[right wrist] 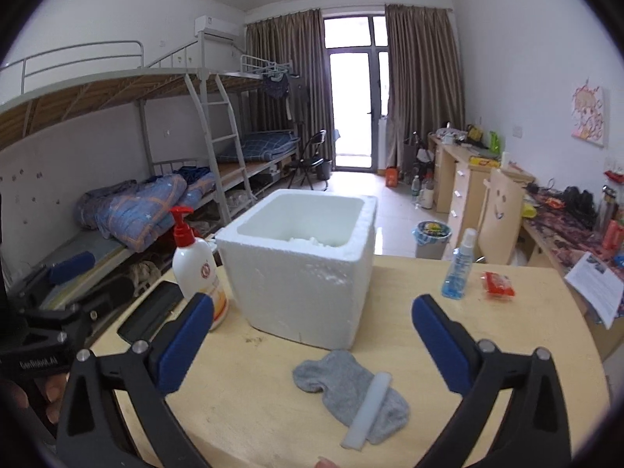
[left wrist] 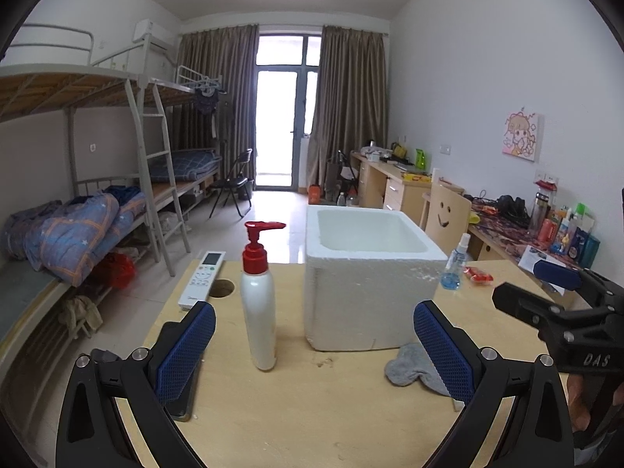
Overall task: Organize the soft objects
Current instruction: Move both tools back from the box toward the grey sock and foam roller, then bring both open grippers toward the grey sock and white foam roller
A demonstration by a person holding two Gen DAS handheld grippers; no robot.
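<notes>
Right gripper [right wrist: 312, 345] is seen w/ jaws spread wide; nothing is held between them. Grey sock [right wrist: 347, 388] is seen flat on the wooden table [right wrist: 409, 409], just below the gap between the pads, at approx 6 o'clock of the foam box [right wrist: 300, 269]. A white strip [right wrist: 368, 409] is laid across the sock, tilted. White lumpy material can be made out inside the box near its far wall; what it is can't be told.

Left gripper [left wrist: 314, 347] is also seen open, nothing gripped. In the left wrist view the sock [left wrist: 409, 368] is partly hidden behind the right-side pad, touching or nearly touching the box's [left wrist: 366, 273] lower front corner.

Pump bottle w/ red top [left wrist: 257, 296] is stood upright at 9 o'clock of the box, close beside it. A white remote [left wrist: 202, 279] is laid at approx 10 o'clock of the bottle, next to a round hole in the table. A dark flat case [right wrist: 152, 312] is seen at 8 o'clock of the bottle by the table's left edge. Small blue spray bottle [right wrist: 458, 269] is stood at 3 o'clock of the box, well apart; a red packet [right wrist: 497, 284] is laid just beside it at 3 o'clock.
</notes>
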